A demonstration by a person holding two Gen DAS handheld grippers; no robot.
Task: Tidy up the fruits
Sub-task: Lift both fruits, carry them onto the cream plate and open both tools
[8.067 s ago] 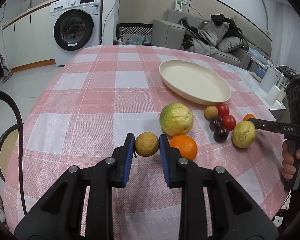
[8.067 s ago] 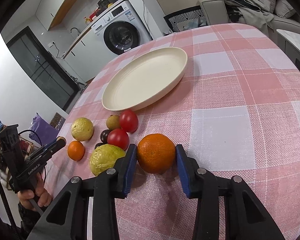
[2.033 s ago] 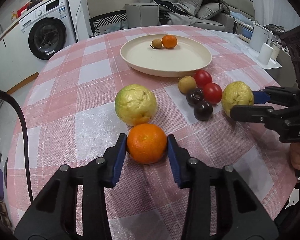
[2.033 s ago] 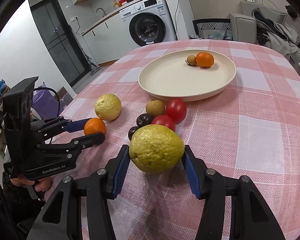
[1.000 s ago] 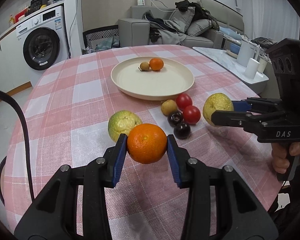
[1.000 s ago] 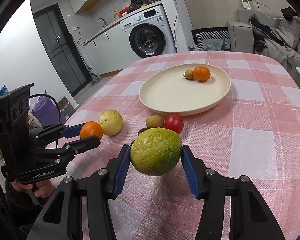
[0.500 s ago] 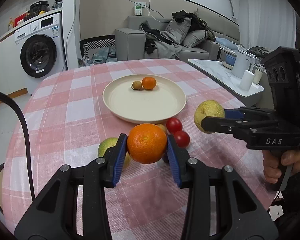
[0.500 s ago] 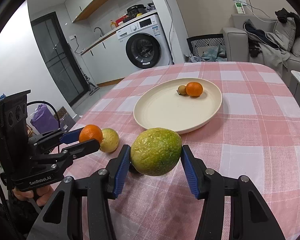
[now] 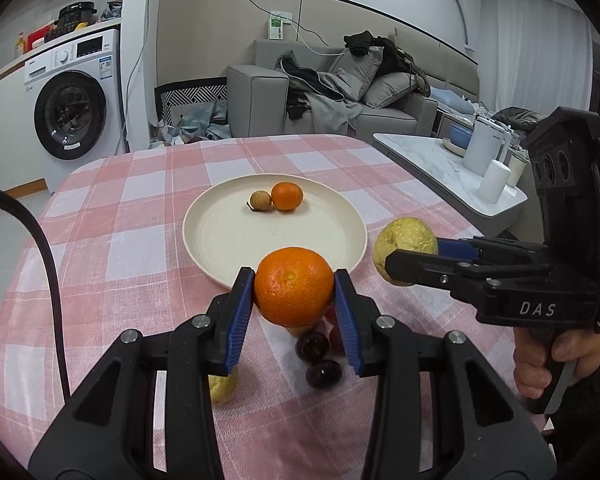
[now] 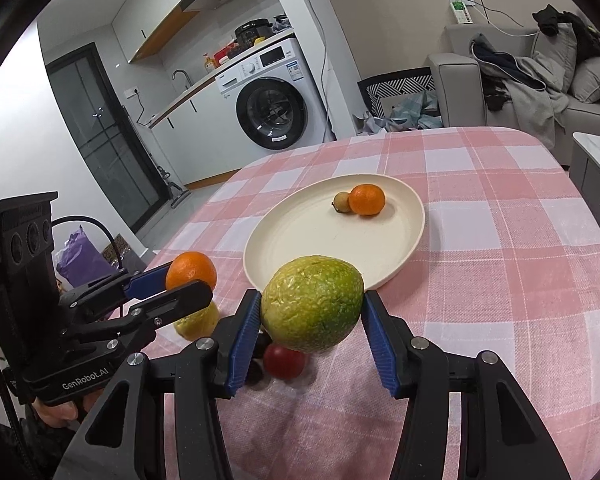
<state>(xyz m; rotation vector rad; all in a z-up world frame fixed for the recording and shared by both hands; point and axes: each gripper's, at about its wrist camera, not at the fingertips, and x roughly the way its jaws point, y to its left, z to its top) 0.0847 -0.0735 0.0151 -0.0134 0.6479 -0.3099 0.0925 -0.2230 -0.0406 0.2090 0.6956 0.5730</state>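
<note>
Above the checked tablecloth (image 9: 119, 264), left gripper (image 9: 294, 292) clamped on an orange (image 9: 293, 285), right gripper (image 10: 311, 314) clamped on a green guava (image 10: 312, 309), both just short of the cream plate (image 10: 300, 240). On that plate, small orange (image 10: 366, 199) touching a longan (image 10: 341, 202).

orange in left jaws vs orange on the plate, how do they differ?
The held orange is clamped in the left gripper above the table; the plate orange rests on the plate. The held orange has nothing touching it but the jaws; the plate orange sits against a small brown fruit. Both are round and orange.
</note>
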